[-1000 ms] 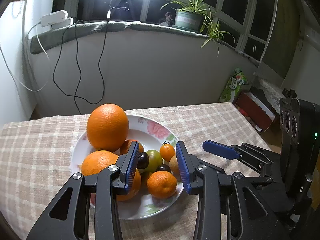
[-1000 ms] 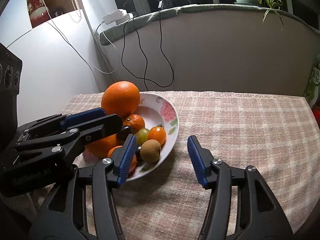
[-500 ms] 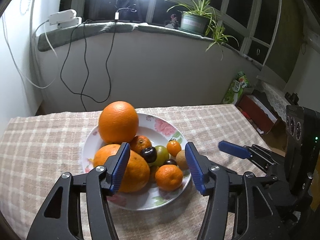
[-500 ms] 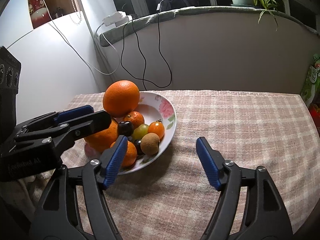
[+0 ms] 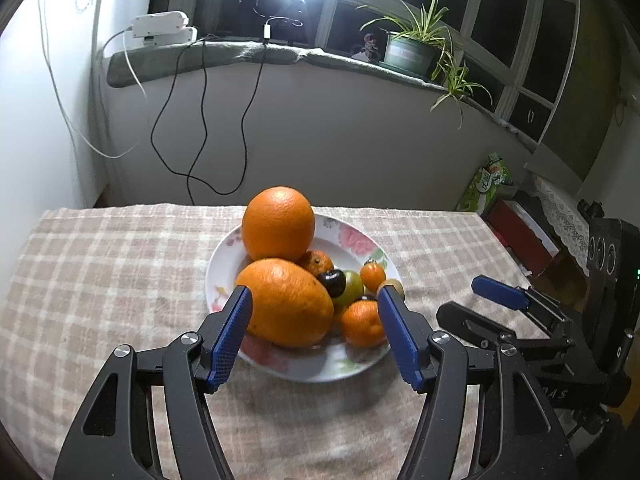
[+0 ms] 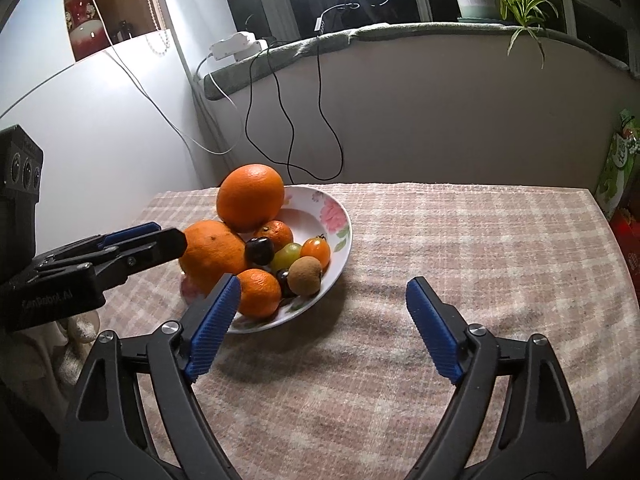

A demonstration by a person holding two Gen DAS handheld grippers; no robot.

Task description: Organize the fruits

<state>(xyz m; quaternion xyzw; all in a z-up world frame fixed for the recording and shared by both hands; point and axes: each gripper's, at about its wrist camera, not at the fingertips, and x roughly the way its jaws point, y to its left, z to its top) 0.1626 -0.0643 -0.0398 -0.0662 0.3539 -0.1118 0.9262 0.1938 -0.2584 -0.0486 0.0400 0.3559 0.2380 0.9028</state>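
A floral plate (image 5: 320, 372) on the checked cloth holds piled fruit. One big orange (image 5: 278, 222) rests on another (image 5: 286, 304). Beside them lie a mandarin (image 5: 360, 322), a dark cherry (image 5: 332, 282), a green grape (image 6: 286, 254), a cherry tomato (image 6: 316, 250) and a kiwi (image 6: 305, 276). My left gripper (image 5: 314, 292) hovers short of the plate's near rim, its jaws opening, pads touching nothing. My right gripper (image 6: 323, 282) stands off the plate's (image 6: 348, 232) right side, over the cloth, its jaws also opening and empty.
The checked tablecloth (image 6: 460, 240) lies bare to the right of the plate. A wall with hanging black cables (image 5: 200, 128) backs the table, with a potted plant (image 5: 408, 50) on the sill. A white cabinet (image 6: 100, 120) stands left; a green packet (image 5: 486, 184) sits past the right edge.
Both grippers' jaws have spread much wider. Both have drawn back from the plate, which now sits further away in each view. The fruit has not moved.
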